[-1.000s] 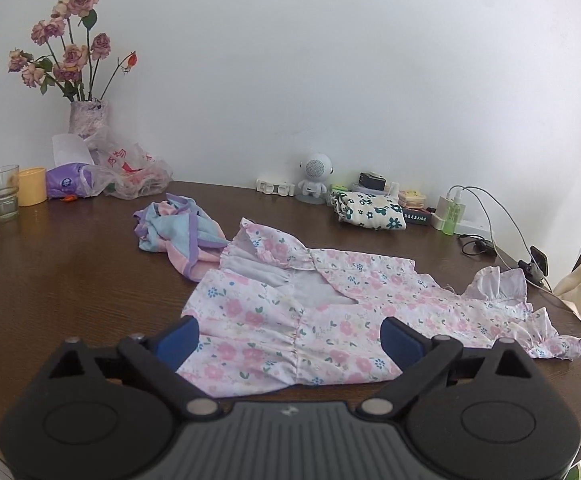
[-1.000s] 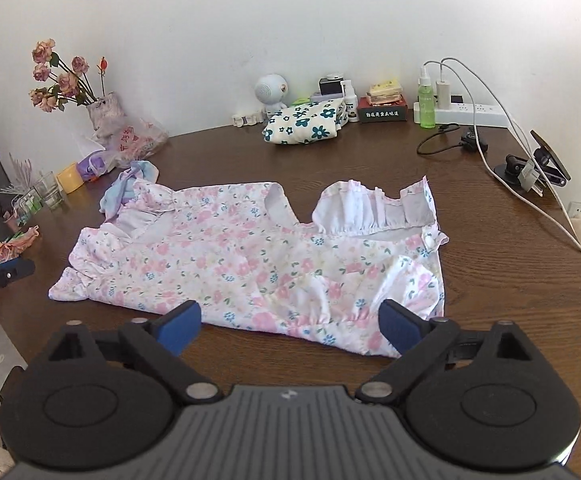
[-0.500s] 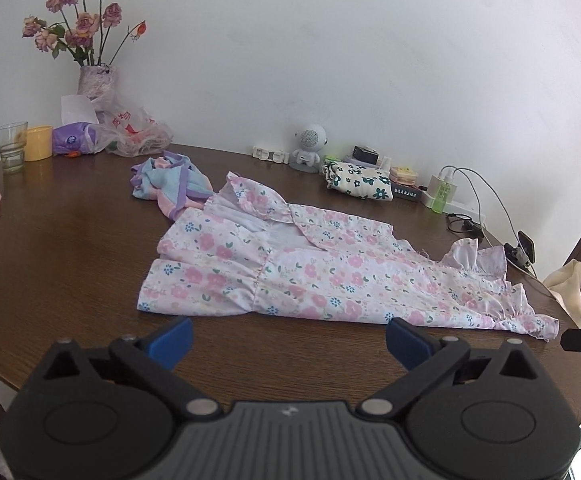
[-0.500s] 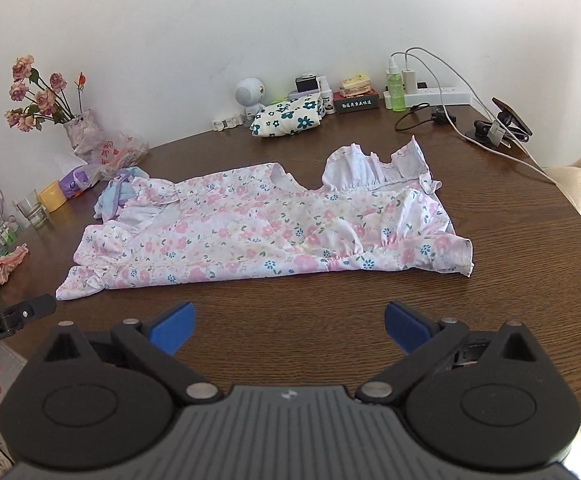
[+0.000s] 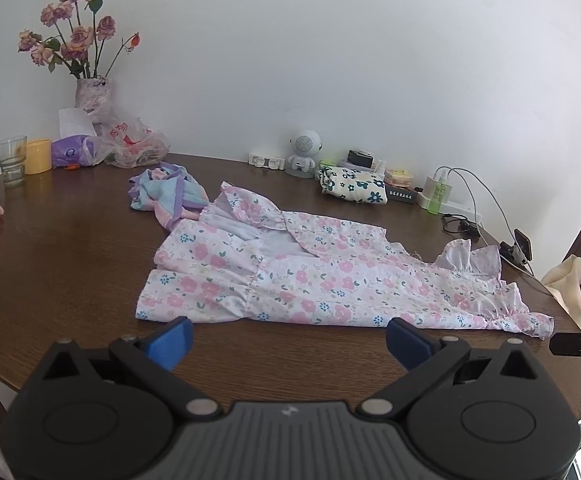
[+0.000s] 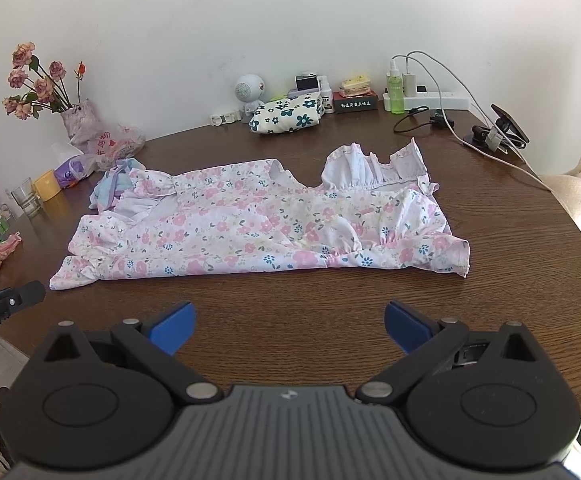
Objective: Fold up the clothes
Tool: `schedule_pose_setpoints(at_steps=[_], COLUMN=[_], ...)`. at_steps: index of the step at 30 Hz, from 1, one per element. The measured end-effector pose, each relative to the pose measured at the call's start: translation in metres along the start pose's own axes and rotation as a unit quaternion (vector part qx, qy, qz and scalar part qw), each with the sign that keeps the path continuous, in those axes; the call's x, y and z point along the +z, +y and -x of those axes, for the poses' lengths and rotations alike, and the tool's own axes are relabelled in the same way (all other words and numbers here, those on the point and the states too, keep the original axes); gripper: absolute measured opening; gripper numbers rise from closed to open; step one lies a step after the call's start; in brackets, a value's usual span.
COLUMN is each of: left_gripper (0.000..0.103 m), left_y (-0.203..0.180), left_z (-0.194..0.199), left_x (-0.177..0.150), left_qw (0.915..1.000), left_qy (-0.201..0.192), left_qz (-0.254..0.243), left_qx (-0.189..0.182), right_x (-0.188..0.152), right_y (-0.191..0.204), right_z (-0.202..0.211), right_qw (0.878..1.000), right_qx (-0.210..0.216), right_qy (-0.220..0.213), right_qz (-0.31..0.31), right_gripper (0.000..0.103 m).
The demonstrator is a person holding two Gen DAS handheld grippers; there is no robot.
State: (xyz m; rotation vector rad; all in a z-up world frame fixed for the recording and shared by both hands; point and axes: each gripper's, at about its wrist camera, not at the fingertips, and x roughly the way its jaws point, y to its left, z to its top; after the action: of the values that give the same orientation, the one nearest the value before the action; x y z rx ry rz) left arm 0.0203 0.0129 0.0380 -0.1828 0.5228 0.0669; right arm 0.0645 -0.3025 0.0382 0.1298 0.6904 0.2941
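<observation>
The dress point(image 6: 258, 224) lies flat on the table point(image 6: 330, 304), spread lengthwise across its middle, near the front edge. Fabric is thin, white, printed with pink flowers and small blue ones. A gathered seam crosses the body; the hem end carries a ruffle, with a strip of pale lining turned up toward the wall. The neck end is folded open, showing plain white inside. Light creases run through the skirt.

Left gripper point(image 5: 288, 338): jaws wide apart, blue pads empty, held above the table edge just short of the dress. Right gripper point(image 6: 288, 322): likewise spread wide, holding nothing, over bare wood in front of the dress.

The table is dark brown wood with visible grain and a curved edge. A crumpled blue-and-purple garment point(image 5: 168, 196) touches the neck end of the dress. A folded cloth point(image 6: 286, 114) with dark flowers sits by the wall, well apart.
</observation>
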Motion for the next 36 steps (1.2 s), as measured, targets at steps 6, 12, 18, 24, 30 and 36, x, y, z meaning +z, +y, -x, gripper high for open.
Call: schedule_pose_setpoints(at_steps=[6,12,18,24,30,36], left_gripper=[0.103,0.103,0.103,0.103,0.103,0.103], left_y=[-0.003,-0.005,-0.007,-0.01,-0.015,-0.015], left_z=[-0.002,-0.006,-0.023,-0.047,-0.071,-0.089], left_x=[0.003,0.008,0.017,0.026,0.034,0.039], left_qw=[1.0,0.9999,0.9996,0.9991,0.9979,0.9966], left_qy=[0.006,0.013,0.022,0.039,0.058,0.075], left_qz=[-0.004,-0.009,-0.014,-0.018,-0.027,-0.034], left_qx=[0.003,0.006,0.006,0.005,0.005,0.007], right_x=[0.001,0.006,0.015,0.026,0.036,0.042], right_y=[-0.002,-0.003,-0.005,-0.012,-0.017,-0.017], right_z=[-0.004,-0.014,-0.027,-0.046,-0.066,-0.083], right_qw=[1.0,1.0,1.0,0.999,0.998,0.997], right_qx=[-0.004,-0.003,-0.006,-0.012,-0.018,-0.023], right_qy=[0.012,0.022,0.029,0.039,0.052,0.068], right_qz=[-0.002,-0.002,-0.001,-0.004,-0.007,0.007], right_gripper=[0.103,0.103,0.103,0.103,0.103,0.103])
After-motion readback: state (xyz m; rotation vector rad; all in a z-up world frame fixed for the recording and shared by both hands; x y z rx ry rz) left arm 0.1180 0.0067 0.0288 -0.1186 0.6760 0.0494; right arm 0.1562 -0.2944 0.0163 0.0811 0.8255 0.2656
